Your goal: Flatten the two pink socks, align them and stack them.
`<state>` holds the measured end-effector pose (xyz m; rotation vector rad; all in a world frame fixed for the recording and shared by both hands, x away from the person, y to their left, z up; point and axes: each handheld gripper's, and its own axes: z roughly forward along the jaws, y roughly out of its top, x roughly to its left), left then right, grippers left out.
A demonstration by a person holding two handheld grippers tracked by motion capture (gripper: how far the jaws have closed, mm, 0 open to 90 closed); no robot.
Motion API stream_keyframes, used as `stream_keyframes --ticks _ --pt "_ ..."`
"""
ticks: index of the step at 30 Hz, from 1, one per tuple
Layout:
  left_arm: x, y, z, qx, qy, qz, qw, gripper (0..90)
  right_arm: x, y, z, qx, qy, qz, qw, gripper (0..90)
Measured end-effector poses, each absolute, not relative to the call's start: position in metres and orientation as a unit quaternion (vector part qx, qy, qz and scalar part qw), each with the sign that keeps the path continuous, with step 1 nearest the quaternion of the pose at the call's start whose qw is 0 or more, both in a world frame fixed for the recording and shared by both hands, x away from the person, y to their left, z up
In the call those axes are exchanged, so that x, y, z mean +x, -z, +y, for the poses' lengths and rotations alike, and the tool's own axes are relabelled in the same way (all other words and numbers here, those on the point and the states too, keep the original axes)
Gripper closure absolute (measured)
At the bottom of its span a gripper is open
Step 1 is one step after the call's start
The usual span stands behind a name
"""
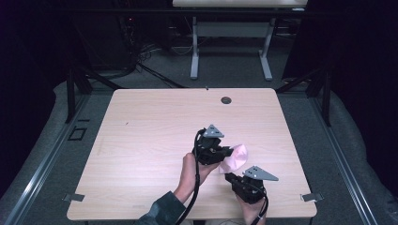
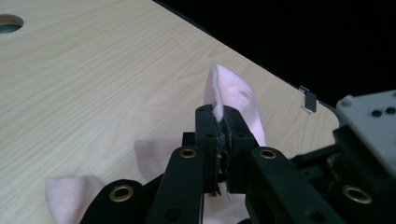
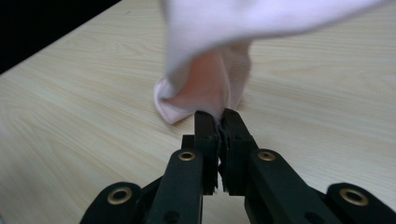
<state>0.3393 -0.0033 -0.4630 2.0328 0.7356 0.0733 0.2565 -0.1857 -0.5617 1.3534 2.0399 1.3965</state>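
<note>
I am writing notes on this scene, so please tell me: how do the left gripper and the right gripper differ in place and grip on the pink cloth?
In the high view, the left gripper lies farther up the table; the right gripper sits nearer the front edge. The left gripper pinches the pink cloth at its side, the right gripper at its lower end. Both are shut on the cloth.
</note>
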Motion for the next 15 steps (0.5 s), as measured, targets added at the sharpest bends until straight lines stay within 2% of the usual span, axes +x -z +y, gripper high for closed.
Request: stream_keyframes --ticks 2,9,13,15 --pt "0.337 0.469 0.007 0.827 -0.023 0.289 0.482 86.7 0.255 0.558 -0.190 0.469 -0.477 0.723 0.173 86.7" --pt "0.326 0.510 0.043 0.830 0.010 0.315 0.461 86.5 0.247 0.548 -0.189 0.433 -0.417 0.769 0.216 86.6" --pt "0.317 0.539 0.062 0.831 0.034 0.335 0.443 85.0 0.241 0.552 -0.177 0.405 -0.365 0.814 0.202 86.6" --pt "0.312 0.550 0.071 0.832 0.039 0.350 0.428 79.5 0.238 0.556 -0.170 0.393 -0.351 0.827 0.195 86.5"
